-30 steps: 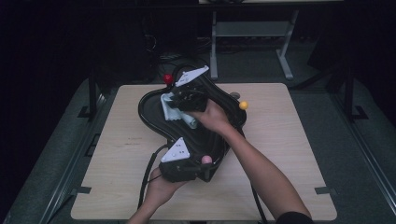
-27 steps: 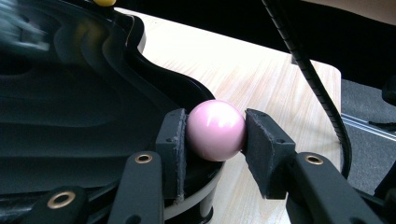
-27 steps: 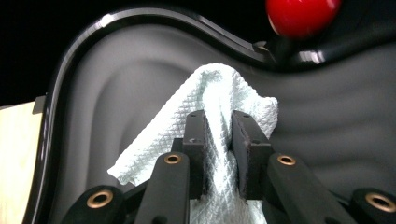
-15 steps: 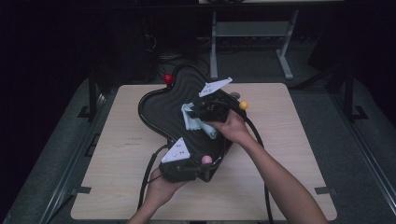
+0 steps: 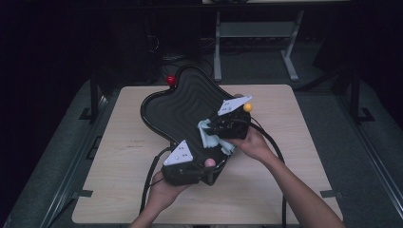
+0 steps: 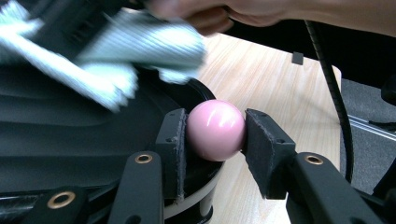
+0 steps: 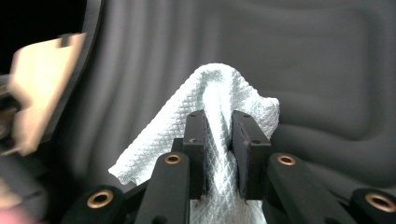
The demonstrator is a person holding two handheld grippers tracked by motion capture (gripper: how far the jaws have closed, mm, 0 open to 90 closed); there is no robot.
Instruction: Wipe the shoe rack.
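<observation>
Both tools grip: my left tool pinches the tray's pink ball, my right tool the white cloth on it.

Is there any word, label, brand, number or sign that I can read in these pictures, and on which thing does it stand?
None: no readable text in any view.
Black tray: ridged surface, no lettering.
White cloth: woven pattern, no print.
Pink ball: plain and glossy.
Grey plates on the left gripper and right gripper: small dots, no letters.
Wooden table: wood grain, with no label to read.
</observation>
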